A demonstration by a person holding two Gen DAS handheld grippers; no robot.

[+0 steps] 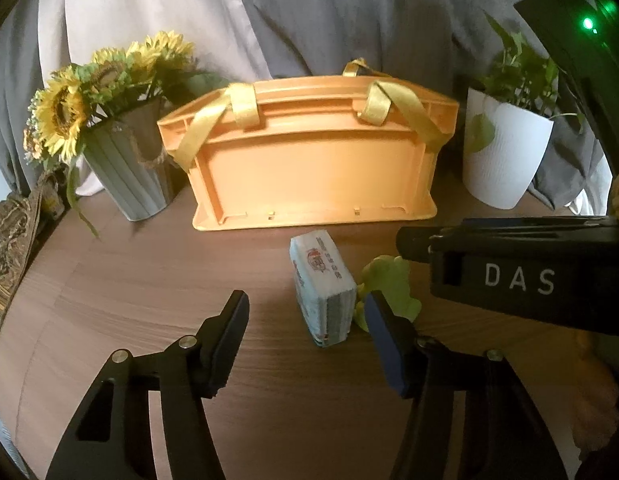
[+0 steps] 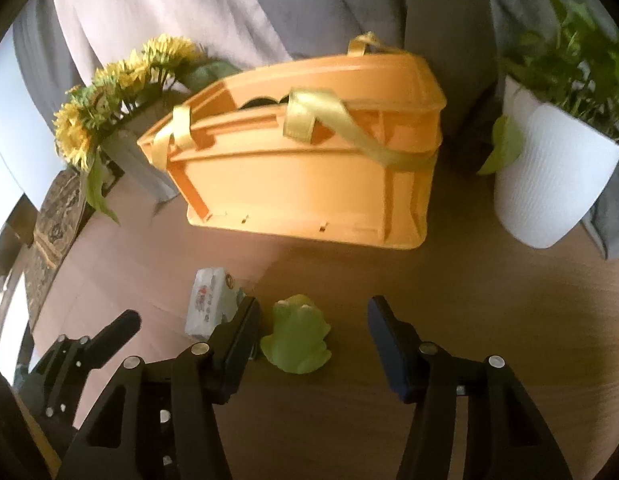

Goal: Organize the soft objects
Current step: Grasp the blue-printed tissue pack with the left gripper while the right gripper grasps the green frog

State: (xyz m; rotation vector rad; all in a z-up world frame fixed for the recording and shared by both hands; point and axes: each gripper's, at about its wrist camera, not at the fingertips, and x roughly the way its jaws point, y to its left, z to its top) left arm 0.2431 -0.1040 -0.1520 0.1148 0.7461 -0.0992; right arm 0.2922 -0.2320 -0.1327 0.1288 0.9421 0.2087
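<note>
Tissue pack (image 1: 324, 292) and green frog toy (image 2: 297, 334): side by side on table (image 1: 129, 280) before orange basket (image 1: 309, 152); pack's long axis runs away from left tongs (image 1: 305, 340), frog just inside right tongs (image 2: 313, 336); both tongs part open, holding nothing

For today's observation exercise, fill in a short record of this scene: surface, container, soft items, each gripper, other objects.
surface: wooden table
container: orange crate with yellow ribbon handles, at the back
soft items: tissue pack beside green frog toy, both on the table
left gripper: open, aimed at the tissue pack
right gripper: open, frog between its fingers, not gripped
other objects: sunflower pot, white plant pot
</note>
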